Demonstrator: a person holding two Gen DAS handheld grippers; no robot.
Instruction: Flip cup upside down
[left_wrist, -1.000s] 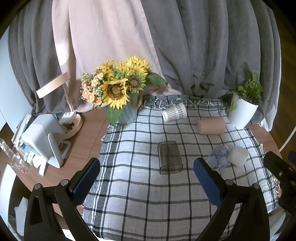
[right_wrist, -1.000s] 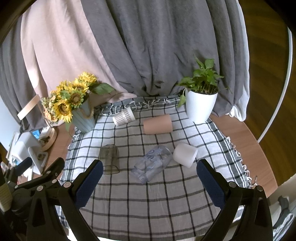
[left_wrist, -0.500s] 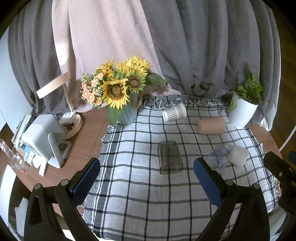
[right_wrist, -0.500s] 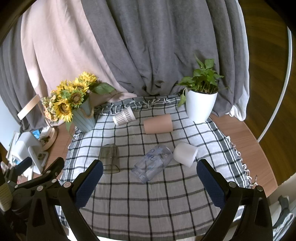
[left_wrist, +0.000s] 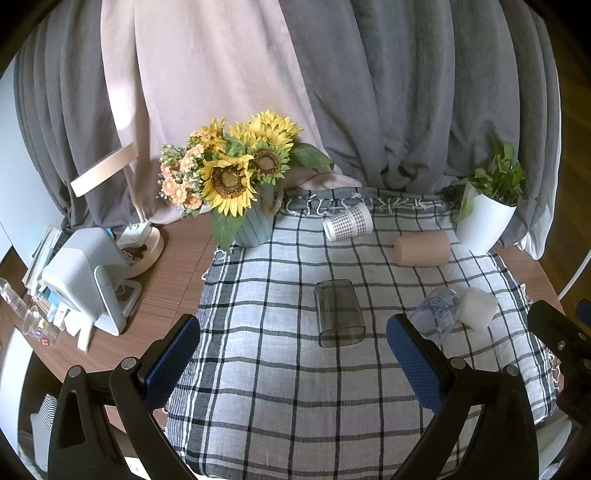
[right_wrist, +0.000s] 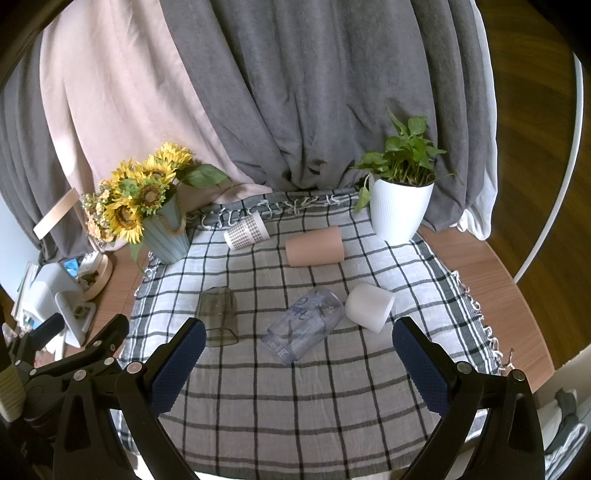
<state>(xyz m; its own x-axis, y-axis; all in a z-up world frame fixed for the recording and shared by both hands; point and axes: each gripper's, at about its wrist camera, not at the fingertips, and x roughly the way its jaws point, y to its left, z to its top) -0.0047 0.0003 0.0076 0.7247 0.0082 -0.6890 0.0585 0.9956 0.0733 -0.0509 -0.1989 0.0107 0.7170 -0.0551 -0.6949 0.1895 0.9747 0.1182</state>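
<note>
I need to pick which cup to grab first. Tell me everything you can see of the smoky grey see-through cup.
The smoky grey cup is tinted, see-through, plastic-looking, with a rounded-rectangular section. It lies on its side on the checked cloth, its wider end toward the camera; the cloth's lines show through its walls. It looks empty. Nothing but the cloth touches it: the clear printed cup lies apart to its right, and both grippers are open, short of it.

1. My left wrist view looks forward from the near-left, high above the checked cloth (left_wrist: 280, 398).
2. My right wrist view looks from the near-right.
3. Both share the cloth and far curtains (right_wrist: 332, 92).
</note>
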